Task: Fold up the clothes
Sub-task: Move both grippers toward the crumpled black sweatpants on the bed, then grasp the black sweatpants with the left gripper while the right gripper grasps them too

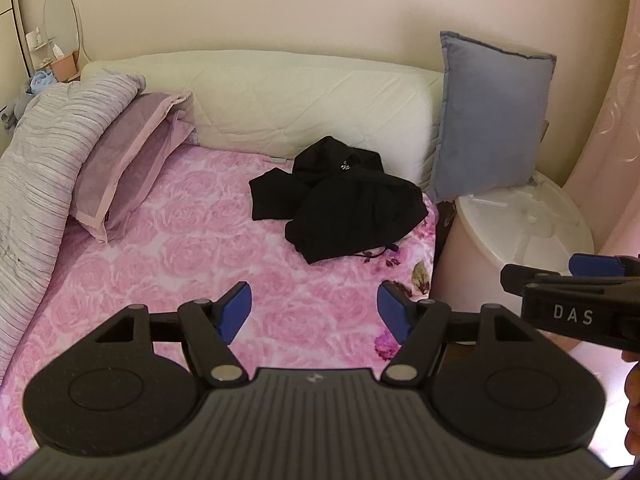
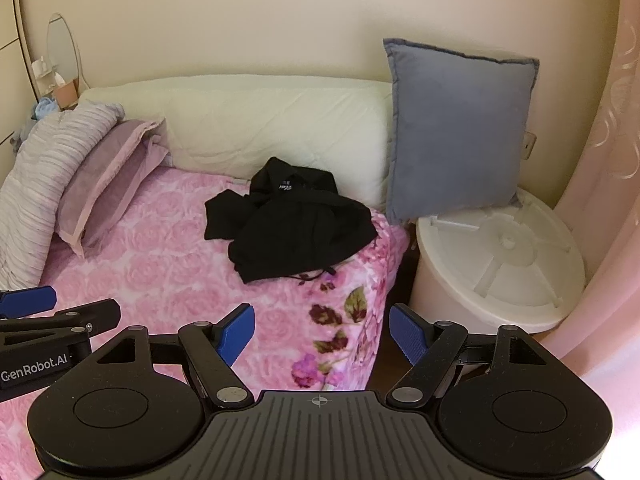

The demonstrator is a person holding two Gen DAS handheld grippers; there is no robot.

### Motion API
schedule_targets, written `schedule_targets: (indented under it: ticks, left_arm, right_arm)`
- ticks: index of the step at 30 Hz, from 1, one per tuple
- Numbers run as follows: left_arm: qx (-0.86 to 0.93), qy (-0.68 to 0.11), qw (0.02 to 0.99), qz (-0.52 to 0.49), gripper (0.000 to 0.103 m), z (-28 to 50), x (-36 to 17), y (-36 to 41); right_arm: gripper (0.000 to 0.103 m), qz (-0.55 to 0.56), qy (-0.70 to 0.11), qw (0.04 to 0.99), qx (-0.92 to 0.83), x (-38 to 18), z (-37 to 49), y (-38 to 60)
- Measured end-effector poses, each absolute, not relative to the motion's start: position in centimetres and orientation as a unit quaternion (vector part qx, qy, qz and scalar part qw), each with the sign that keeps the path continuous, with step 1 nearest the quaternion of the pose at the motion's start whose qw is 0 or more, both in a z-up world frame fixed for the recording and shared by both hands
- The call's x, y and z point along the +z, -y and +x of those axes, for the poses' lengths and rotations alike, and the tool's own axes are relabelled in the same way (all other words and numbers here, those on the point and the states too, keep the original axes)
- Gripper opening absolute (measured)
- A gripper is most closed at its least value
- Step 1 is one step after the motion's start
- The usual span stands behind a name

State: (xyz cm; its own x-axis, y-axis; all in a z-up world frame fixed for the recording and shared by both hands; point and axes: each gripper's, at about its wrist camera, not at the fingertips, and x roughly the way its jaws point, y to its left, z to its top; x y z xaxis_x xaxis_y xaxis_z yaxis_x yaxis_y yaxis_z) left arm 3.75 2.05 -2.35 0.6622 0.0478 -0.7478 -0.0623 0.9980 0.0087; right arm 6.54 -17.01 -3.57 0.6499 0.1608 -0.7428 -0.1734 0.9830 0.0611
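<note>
Garment: crumpled black clothing (image 1: 340,200) on pink floral bed (image 1: 180,248), well ahead of both fingers | left gripper (image 1: 314,310): fingers spread, empty | right gripper (image 2: 322,332): fingers spread, empty

A crumpled black garment (image 1: 340,200) lies on the pink rose-print bed (image 1: 180,248), near the cream headboard cushion (image 1: 280,100) and well ahead of the left tongs (image 1: 315,312), whose blue pads (image 1: 236,312) stand wide apart over bare sheet. A lilac pillow (image 1: 124,168) leans at the left, a blue-grey pillow (image 1: 488,120) stands upright at the right above a white tub (image 1: 516,240). The right tongs (image 1: 568,280) poke in from the right edge.
</note>
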Motion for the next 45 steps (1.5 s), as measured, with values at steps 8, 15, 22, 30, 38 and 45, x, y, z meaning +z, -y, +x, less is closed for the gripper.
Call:
schedule_targets:
  ticks: [8, 15, 22, 30, 38, 45]
  left_arm:
    - [0.039, -0.430, 0.902, -0.012, 0.066, 7.6, -4.4, -1.7]
    - [0.050, -0.460, 0.886, -0.016, 0.066, 13.0, -7.9, -1.4]
    - [0.056, -0.501, 0.863, -0.044, 0.063, 19.6, -13.4, -2.2]
    - [0.069, -0.537, 0.837, -0.075, 0.061, 26.9, -19.6, -3.0]
    - [0.075, -0.560, 0.819, -0.098, 0.061, 32.8, -25.6, -4.4]
    - [0.083, -0.572, 0.807, -0.122, 0.061, 35.9, -30.6, -6.6]
  right_arm:
    - [0.078, -0.001, -0.434, 0.896, 0.094, -5.8, 10.6, 18.7]
    - [0.077, 0.006, -0.456, 0.884, 0.101, -8.8, 16.3, 20.9]
    - [0.077, -0.011, -0.488, 0.868, 0.095, -13.5, 23.4, 22.7]
    - [0.077, -0.040, -0.512, 0.852, 0.103, -18.7, 32.1, 23.0]
    - [0.077, -0.033, -0.530, 0.839, 0.114, -23.5, 39.6, 22.6]
    - [0.077, -0.012, -0.546, 0.830, 0.114, -28.2, 44.1, 22.8]
